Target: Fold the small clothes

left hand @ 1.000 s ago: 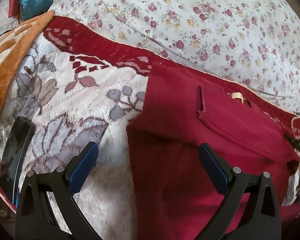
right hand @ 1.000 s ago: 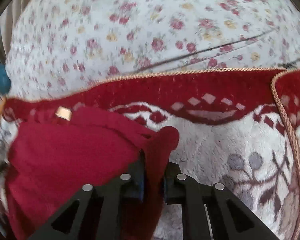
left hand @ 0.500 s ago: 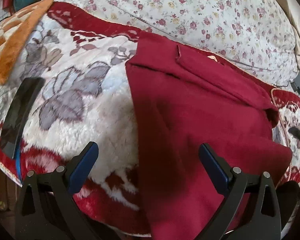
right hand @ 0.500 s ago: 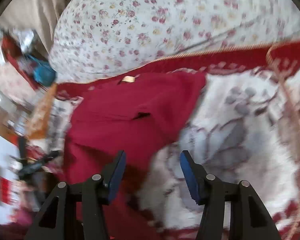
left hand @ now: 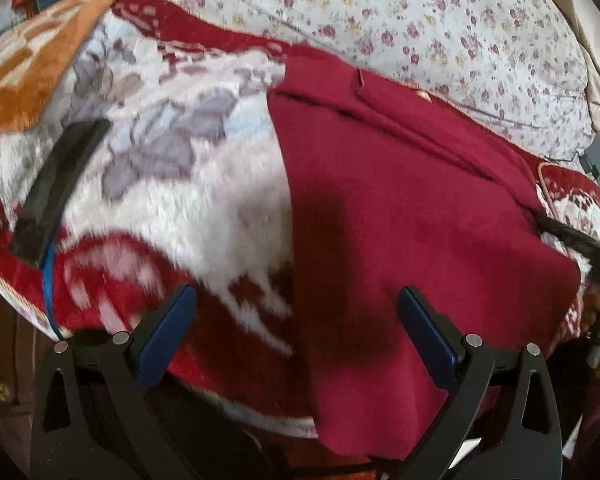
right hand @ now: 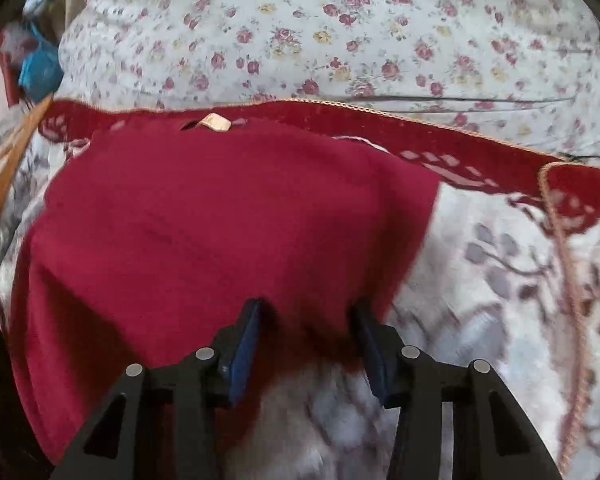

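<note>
Only tan tag [right hand: 216,123] on red garment [right hand: 220,220], unreadable; both grippers parted, empty.

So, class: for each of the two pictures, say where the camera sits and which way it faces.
Left wrist: sits on the left gripper, faces down over the red garment and blanket; both open fingers show.
Right wrist: sits on the right gripper, faces down over the garment's near edge; its fingers show, open.
Shared: garment, blanket, flowered sheet, garment's tan label.
</note>
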`<state>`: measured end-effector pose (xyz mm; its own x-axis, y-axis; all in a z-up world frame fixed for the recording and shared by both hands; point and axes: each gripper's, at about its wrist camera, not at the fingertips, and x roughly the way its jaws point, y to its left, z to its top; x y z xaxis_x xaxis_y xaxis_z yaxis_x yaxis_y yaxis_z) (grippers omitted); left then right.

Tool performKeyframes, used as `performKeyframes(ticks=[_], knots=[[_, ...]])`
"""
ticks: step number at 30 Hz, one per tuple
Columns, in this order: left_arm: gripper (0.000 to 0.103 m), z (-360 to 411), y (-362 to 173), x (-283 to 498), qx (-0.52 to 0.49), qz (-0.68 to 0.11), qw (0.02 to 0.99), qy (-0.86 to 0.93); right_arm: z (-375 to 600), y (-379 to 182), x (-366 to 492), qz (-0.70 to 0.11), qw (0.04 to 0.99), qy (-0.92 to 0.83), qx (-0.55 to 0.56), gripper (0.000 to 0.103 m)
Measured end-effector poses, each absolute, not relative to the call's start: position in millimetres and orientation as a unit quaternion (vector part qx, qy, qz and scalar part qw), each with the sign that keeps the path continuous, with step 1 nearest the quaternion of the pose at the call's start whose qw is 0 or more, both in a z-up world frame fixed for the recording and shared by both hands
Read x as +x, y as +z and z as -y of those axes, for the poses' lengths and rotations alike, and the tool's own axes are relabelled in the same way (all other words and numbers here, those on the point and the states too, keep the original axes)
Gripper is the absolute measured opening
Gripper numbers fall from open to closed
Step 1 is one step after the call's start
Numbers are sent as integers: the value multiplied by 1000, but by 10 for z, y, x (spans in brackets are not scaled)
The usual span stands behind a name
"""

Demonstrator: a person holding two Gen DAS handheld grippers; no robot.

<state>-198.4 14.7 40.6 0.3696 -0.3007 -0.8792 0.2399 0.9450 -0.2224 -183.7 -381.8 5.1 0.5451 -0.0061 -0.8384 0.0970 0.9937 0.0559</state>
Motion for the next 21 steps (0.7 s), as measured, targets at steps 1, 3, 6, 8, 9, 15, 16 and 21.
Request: performKeyframes(ticks=[1, 3, 6, 8, 9, 15, 16, 21], knots=[[101, -138, 393, -2011, -32, -541, 823, -169, 3838, 120, -1932, -471, 880, -24, 61, 46], [101, -133, 364, -2104, -40, -548, 815, -186, 3949, 260, -2202, -453, 884, 3, 113, 51], [101, -113, 311, -2242, -41, -558, 806, -194, 4054, 340, -2589, -448, 878, 41, 166, 64], [101, -93, 277, -2324, -39, -568, 797, -202, 4053, 322, -2784, -453, 873, 57, 172, 69], [101, -80, 275, -2361, -38, -571, 794, -205, 4033, 288, -2885, -459, 869, 65, 170, 69], [101, -28, 150, -2528, -7, -587, 786, -195, 3910, -36, -3147, -496, 846, 85, 176, 69], [101, -31, 111, -2546, -8, -593, 782, -192, 3893, -84, -3159, -502, 844, 84, 172, 69], [97, 28, 80, -2567, -31, -593, 779, -203, 3816, -341, -3178, -520, 826, 101, 195, 69]])
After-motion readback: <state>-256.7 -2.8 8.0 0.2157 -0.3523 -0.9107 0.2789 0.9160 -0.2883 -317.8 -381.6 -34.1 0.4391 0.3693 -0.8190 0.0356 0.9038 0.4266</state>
